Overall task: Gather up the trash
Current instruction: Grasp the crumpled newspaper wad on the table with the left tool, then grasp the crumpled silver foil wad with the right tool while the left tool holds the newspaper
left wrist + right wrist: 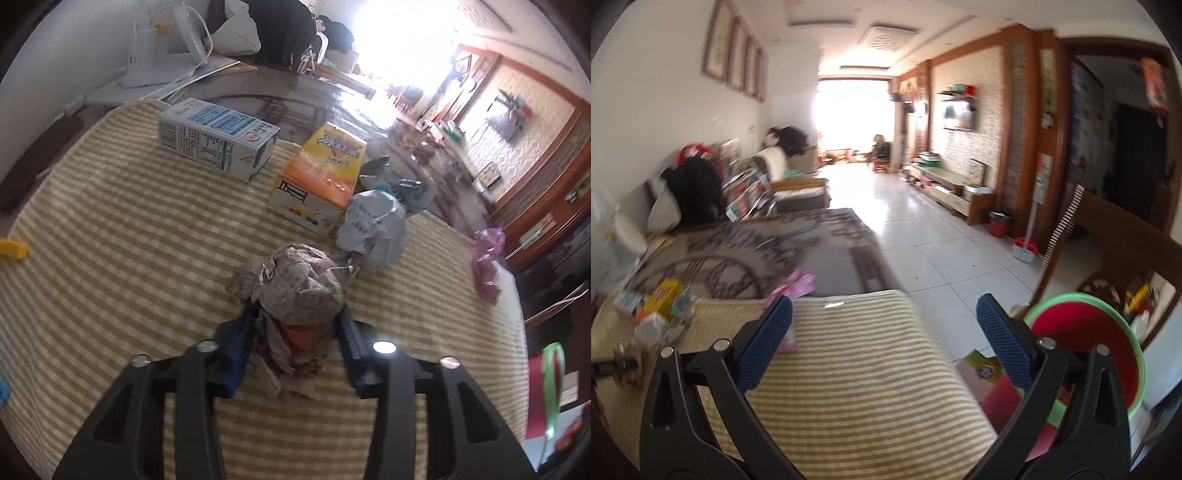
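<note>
Now the left tongs (295, 325) are gripping a crumpled newspaper wad (295, 291), one blue pad pressing on each side, the wad lying on the checked cloth (110, 240) over the tabletop. No earlier view is to hand, so the grip is judged from this one alone: it looks seated, though loose flaps are hanging below and toward the camera.

Other trash is waiting beyond: a white paper ball (373, 232) just beside the wad, an orange box (321, 173) and a milk carton (218, 138) lying farther back, a pink wrapper (487, 258) off toward the cloth's right edge.

The right tongs (884, 325) are standing wide and carrying nothing, hovering above the striped end of the cloth. A red bin with a green rim (1108, 332) is sitting close by the right finger, likely the drop point.

Advice for the lift: keep the squeeze firm, since crumpled paper gives and can slip out. Raise straight up first so the flaps are not dragging the paper ball along. Carry level to the bin; release only once fully over the rim.
</note>
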Action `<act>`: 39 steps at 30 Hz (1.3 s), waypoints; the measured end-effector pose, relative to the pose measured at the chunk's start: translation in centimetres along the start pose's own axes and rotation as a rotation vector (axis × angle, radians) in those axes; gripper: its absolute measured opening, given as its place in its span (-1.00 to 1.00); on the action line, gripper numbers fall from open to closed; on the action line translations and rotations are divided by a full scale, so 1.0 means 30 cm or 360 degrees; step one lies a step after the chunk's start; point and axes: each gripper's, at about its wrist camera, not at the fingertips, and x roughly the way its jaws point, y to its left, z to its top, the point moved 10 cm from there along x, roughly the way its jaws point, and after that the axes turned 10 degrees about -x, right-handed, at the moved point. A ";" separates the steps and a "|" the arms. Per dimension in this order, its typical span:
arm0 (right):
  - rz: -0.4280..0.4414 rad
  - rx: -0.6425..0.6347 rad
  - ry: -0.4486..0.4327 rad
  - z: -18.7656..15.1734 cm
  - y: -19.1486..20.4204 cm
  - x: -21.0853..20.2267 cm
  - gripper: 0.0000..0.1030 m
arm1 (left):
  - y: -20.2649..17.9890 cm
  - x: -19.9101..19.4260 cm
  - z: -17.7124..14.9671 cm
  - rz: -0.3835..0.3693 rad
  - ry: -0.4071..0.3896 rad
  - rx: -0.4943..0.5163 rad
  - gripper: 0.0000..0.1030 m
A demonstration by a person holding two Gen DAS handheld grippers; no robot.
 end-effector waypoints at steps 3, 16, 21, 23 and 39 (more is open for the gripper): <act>0.0087 -0.0192 -0.0005 0.000 0.126 -0.002 0.91 | -0.022 -0.091 -0.025 -0.0124 -0.0025 -0.0055 -0.34; 0.0690 -0.0270 0.0255 -0.015 0.674 0.038 0.91 | 0.045 -0.286 -0.087 -0.0268 -0.0121 -0.0157 -0.31; 0.0807 -0.0240 0.0408 -0.013 0.859 0.124 0.91 | 0.054 -0.369 -0.036 -0.0326 -0.0273 -0.0185 -0.31; 0.0814 -0.0263 0.0452 -0.019 0.926 0.158 0.91 | 0.059 -0.411 -0.011 -0.0351 -0.0361 -0.0201 -0.30; 0.0833 -0.0374 0.0652 -0.076 1.204 0.299 0.77 | 0.074 -0.434 0.000 -0.0437 -0.0377 -0.0289 -0.27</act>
